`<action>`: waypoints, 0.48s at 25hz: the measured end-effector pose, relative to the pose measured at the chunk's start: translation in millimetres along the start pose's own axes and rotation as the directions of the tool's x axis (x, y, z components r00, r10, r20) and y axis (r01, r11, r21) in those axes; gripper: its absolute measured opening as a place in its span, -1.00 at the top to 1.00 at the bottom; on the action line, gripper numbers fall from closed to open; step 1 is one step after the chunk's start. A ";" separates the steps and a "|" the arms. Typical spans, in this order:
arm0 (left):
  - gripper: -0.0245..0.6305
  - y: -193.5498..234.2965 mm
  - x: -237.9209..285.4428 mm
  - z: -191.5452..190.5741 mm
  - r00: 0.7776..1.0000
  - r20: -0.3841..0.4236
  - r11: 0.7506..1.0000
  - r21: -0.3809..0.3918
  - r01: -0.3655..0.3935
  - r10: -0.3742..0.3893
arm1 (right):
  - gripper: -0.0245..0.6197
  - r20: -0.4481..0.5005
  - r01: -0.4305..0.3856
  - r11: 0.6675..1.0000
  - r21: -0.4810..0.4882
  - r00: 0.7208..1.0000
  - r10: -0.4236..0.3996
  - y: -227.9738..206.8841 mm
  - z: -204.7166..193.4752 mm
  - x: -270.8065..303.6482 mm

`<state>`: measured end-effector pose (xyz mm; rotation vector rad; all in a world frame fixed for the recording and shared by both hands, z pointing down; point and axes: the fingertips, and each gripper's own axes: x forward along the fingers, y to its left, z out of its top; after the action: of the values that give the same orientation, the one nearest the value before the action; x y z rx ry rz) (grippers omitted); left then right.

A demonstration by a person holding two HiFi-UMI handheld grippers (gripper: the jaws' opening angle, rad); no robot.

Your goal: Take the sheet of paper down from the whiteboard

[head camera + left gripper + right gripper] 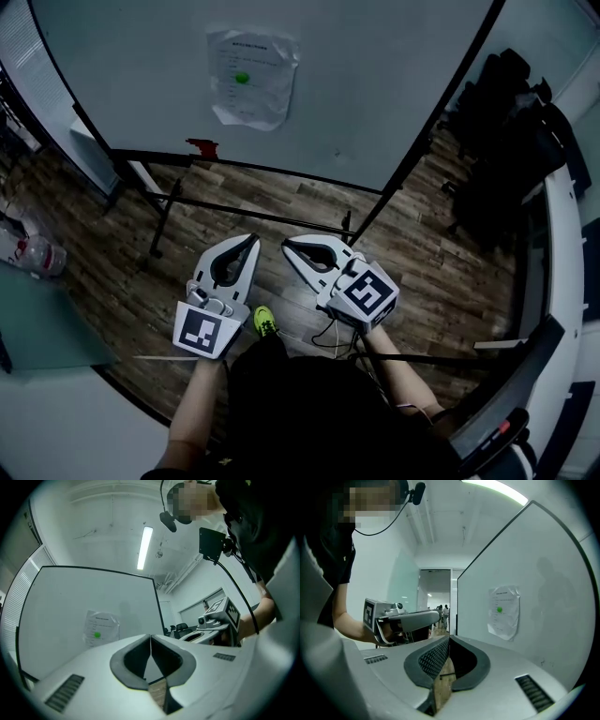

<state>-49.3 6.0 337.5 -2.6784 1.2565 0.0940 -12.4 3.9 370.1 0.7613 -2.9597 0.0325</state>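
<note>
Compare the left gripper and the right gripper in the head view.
The left gripper points almost straight at the whiteboard; the right gripper slants leftward, its tip toward the left one's. The left gripper's marker cube shows its face square on; the right gripper's is turned cornerwise. Both are shut, empty and short of the sheet of paper.

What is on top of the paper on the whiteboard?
A small round green dot, likely a magnet, sits on the sheet of paper near its upper middle. The paper covers the whiteboard behind it, so that patch cannot be seen.
</note>
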 end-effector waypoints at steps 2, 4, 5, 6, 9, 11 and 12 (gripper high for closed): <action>0.84 13.2 5.1 -1.3 1.000 0.003 1.000 0.007 0.004 -0.004 | 0.94 0.000 0.014 1.000 0.010 1.000 -0.014 -6.1 2.2 11.4; 0.84 26.3 11.1 -2.7 1.000 0.004 1.000 0.011 0.011 -0.011 | 0.94 -0.002 0.023 1.000 0.002 1.000 -0.023 -13.4 4.8 22.5; 0.83 33.0 14.5 -2.9 1.000 0.007 1.000 0.011 0.015 -0.015 | 0.94 -0.002 0.027 1.000 -0.005 1.000 -0.027 -17.6 6.5 28.1; 0.83 39.6 18.0 -3.1 1.000 0.011 1.000 0.011 0.021 -0.021 | 0.94 -0.001 0.032 0.999 -0.008 0.999 -0.032 -21.7 8.5 33.8; 0.82 60.3 28.6 -3.6 0.999 0.023 0.999 0.016 0.038 -0.038 | 0.94 0.002 0.055 0.998 -0.004 0.999 -0.055 -34.9 14.3 51.4; 0.82 73.3 35.0 -3.5 0.998 0.035 0.999 0.023 0.046 -0.046 | 0.94 0.001 0.067 0.998 -0.011 0.998 -0.067 -44.4 15.7 62.2; 0.82 79.5 37.9 -4.6 0.998 0.035 0.998 0.027 0.049 -0.050 | 0.94 0.001 0.073 0.997 -0.011 0.997 -0.073 -49.1 16.2 67.6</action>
<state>-86.1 -73.4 326.1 -2.6711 1.1723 0.1177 -48.9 -72.3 359.9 0.8675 -2.9271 0.0108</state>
